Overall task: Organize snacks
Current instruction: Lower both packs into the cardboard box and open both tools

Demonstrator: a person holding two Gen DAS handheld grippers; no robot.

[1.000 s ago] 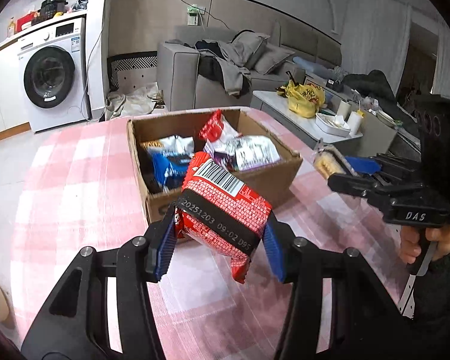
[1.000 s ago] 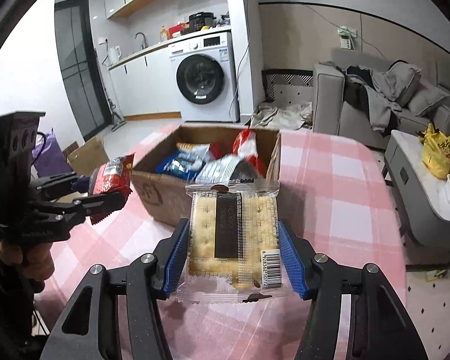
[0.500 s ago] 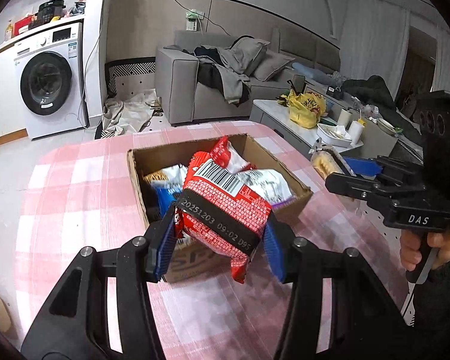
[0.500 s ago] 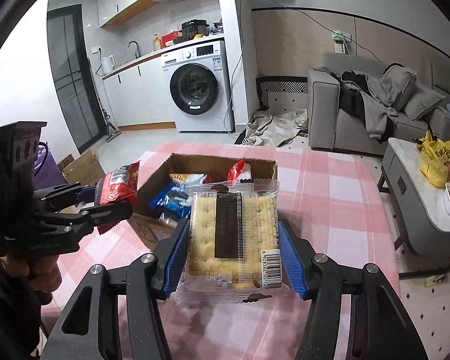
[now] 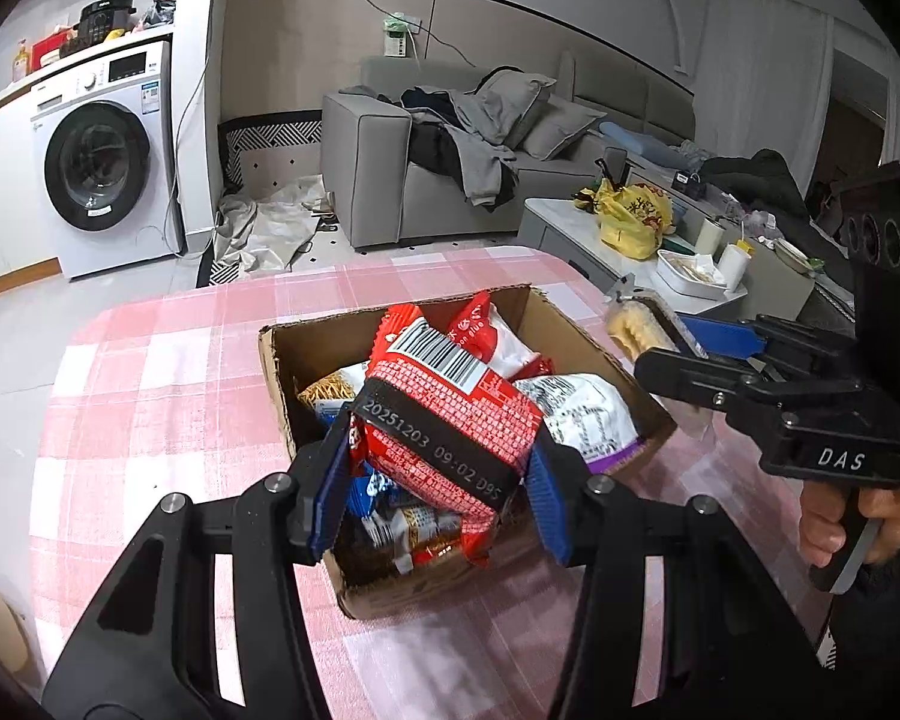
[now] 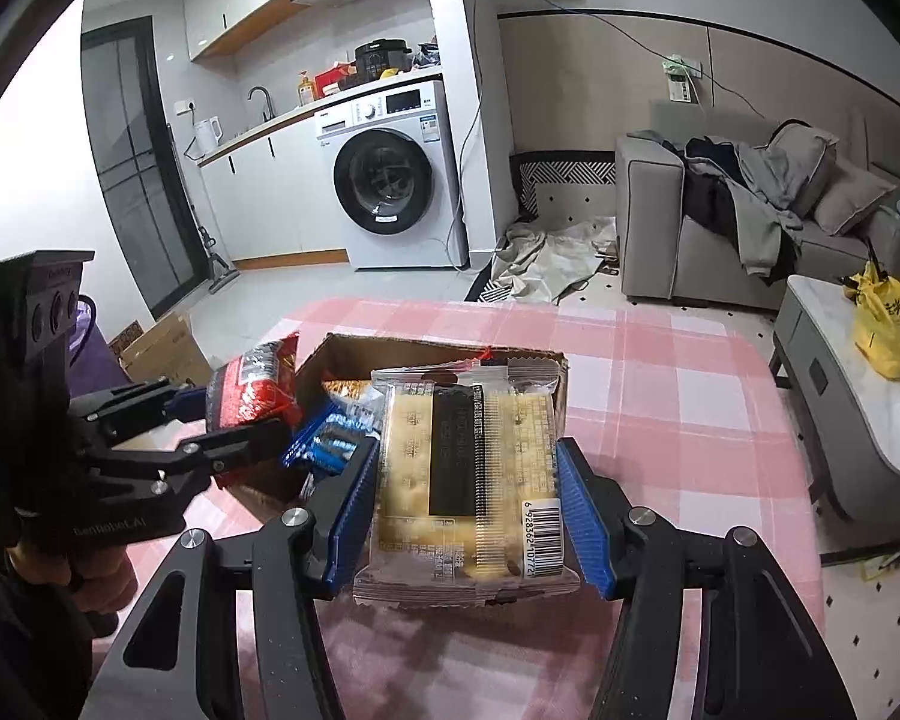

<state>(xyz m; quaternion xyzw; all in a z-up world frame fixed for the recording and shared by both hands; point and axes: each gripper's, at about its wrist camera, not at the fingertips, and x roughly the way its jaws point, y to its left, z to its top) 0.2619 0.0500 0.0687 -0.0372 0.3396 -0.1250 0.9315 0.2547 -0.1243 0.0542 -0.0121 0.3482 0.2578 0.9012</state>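
A cardboard box (image 5: pixel 276 372) (image 6: pixel 426 348) holding several snack packets stands on the pink checked table (image 5: pixel 150 372). My left gripper (image 5: pixel 438 480) is shut on a red snack packet (image 5: pixel 444 414) and holds it above the box's near side; it also shows in the right wrist view (image 6: pixel 252 396). My right gripper (image 6: pixel 468 510) is shut on a clear packet of yellow crackers (image 6: pixel 468 480), held above the table just right of the box; it also shows in the left wrist view (image 5: pixel 636 324).
A grey sofa (image 5: pixel 450 168) with clothes and a washing machine (image 5: pixel 102 162) stand beyond the table. A low white side table (image 6: pixel 852 396) with a yellow bag stands to the right. The table's far edge (image 5: pixel 330 270) lies behind the box.
Both grippers have risen and moved forward with their packets. The red packet now hangs over the box's near side; the view looks down into the box.
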